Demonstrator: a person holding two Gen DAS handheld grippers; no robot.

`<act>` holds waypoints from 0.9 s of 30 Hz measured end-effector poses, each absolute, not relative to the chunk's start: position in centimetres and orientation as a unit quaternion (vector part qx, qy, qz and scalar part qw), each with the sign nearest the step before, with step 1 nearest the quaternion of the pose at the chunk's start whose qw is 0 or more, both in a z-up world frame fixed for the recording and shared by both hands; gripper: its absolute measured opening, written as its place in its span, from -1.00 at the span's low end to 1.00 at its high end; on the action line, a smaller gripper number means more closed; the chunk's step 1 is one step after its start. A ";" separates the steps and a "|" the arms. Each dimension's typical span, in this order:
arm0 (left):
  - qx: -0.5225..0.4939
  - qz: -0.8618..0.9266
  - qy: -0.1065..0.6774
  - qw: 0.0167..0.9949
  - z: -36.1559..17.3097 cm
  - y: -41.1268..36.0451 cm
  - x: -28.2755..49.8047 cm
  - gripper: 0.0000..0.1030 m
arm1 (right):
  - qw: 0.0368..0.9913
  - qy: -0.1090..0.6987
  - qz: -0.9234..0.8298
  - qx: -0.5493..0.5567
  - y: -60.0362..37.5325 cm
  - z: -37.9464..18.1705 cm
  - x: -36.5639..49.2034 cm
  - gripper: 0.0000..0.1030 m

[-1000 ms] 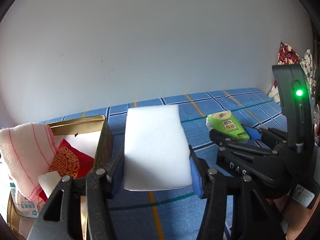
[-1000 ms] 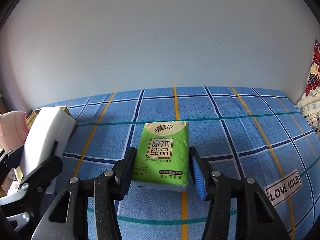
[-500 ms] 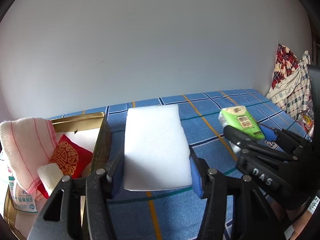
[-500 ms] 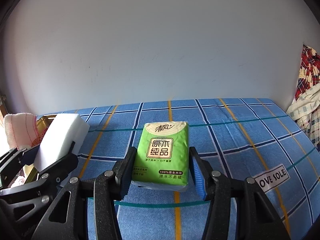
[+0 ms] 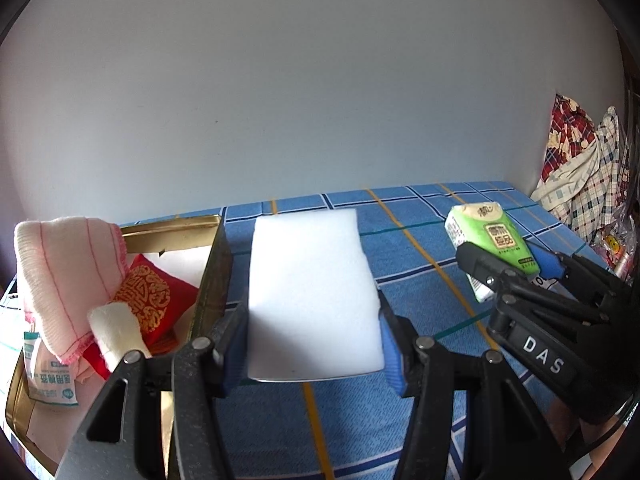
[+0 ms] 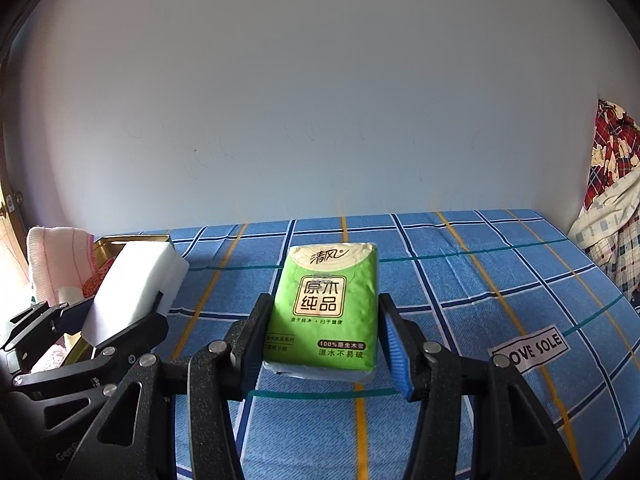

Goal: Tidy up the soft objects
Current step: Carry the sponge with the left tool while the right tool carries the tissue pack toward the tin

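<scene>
My left gripper (image 5: 314, 344) is shut on a white sponge block (image 5: 312, 292) and holds it above the blue checked bedsheet, just right of a gold tin box (image 5: 212, 264). The sponge also shows in the right wrist view (image 6: 136, 284). My right gripper (image 6: 320, 344) is shut on a green tissue pack (image 6: 328, 304) held above the sheet; the pack also shows at the right of the left wrist view (image 5: 490, 240). The box holds a pink striped towel (image 5: 68, 276), a red embroidered pouch (image 5: 150, 296), a small white roll (image 5: 116, 332) and a white packet (image 5: 48, 376).
The blue checked sheet (image 6: 480, 280) runs back to a white wall. A "LOVE SOLE" label (image 6: 532, 348) lies on the sheet at the right. Checked clothes (image 5: 580, 176) hang at the far right edge.
Both grippers have risen a little with their loads still held. The right gripper with the tissue pack now sits farther right and higher in the left wrist view.
</scene>
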State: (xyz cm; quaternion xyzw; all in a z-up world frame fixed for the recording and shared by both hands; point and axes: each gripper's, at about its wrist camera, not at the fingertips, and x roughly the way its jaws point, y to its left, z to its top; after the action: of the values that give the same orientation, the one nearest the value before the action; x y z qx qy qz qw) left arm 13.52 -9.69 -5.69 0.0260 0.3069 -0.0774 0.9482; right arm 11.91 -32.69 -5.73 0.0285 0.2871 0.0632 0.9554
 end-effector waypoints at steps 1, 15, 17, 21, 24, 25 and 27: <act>0.025 -0.077 0.305 0.949 -5.6 -9.6 13.4 0.07 | 0.956 0.286 0.064 0.028 -32.7 -5.7 11.7 0.05; 0.029 -0.070 0.278 0.958 -4.5 -9.0 10.4 0.07 | 0.966 0.242 0.076 0.041 -33.4 -5.2 9.0 0.05; 0.026 -0.068 0.277 0.958 -4.5 -8.7 10.2 0.07 | 0.967 0.239 0.078 0.038 -33.2 -5.2 8.9 0.05; 0.015 -0.066 0.277 0.958 -4.5 -8.1 9.8 0.07 | 0.969 0.232 0.082 0.038 -33.2 -5.4 8.6 0.05; 0.010 -0.065 0.272 0.960 -4.2 -7.4 9.4 0.07 | 0.970 0.224 0.083 0.033 -33.3 -5.6 7.9 0.05; 0.007 -0.064 0.271 0.960 -4.1 -7.2 9.3 0.07 | 0.971 0.221 0.084 0.032 -33.3 -5.7 7.8 0.05; 0.004 -0.062 0.266 0.962 -3.9 -6.8 9.0 0.07 | 0.972 0.215 0.087 0.029 -33.2 -5.7 7.7 0.05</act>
State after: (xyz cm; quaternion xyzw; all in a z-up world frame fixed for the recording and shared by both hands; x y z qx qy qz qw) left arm 9.04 -6.77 -3.86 0.0038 0.2664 -0.0618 0.9619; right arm 7.69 -33.19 -5.69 0.0290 0.2152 0.0874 0.9722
